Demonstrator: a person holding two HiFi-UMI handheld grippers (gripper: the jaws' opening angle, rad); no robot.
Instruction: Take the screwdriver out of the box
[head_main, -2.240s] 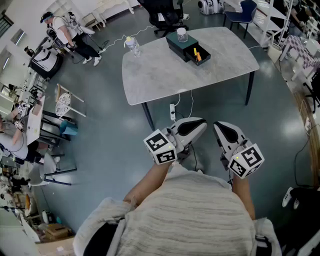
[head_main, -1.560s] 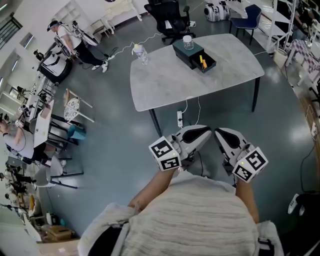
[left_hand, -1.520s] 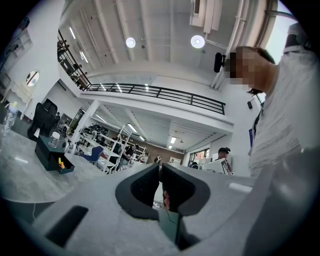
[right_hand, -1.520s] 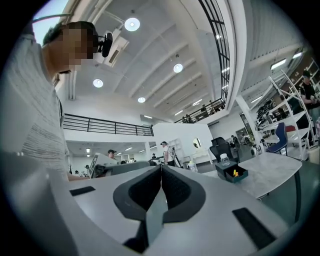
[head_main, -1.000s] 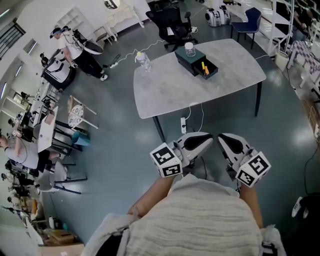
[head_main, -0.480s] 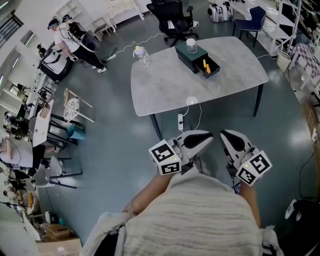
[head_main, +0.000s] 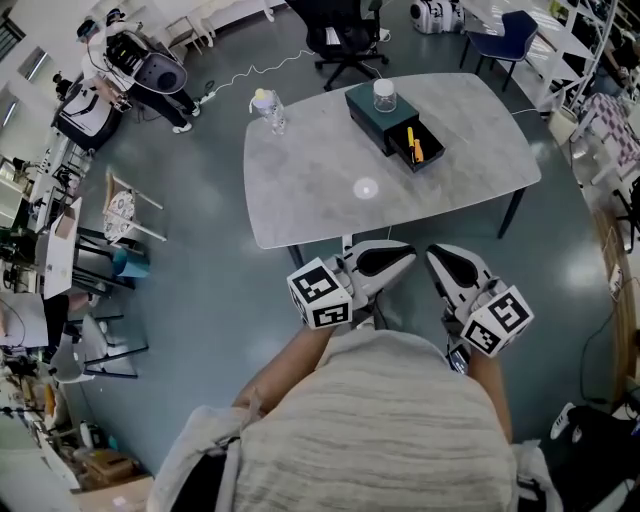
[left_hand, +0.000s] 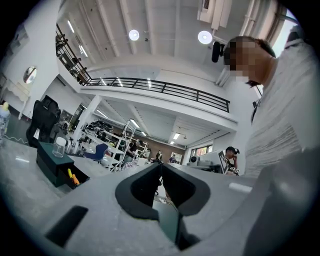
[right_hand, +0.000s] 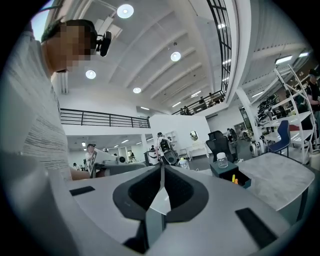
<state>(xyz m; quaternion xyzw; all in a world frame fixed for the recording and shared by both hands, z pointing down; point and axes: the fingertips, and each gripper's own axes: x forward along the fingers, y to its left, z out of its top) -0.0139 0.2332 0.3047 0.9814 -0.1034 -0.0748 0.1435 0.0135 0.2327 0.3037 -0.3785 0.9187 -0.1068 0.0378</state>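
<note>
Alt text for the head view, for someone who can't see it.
A person holds shut left tongs and right tongs before a grey table. On its far side sits a box, drawer open, screwdriver inside, jar on top.

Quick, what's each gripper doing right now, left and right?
Left gripper: closed, holding nothing.
Right gripper: closed, holding nothing.
</note>
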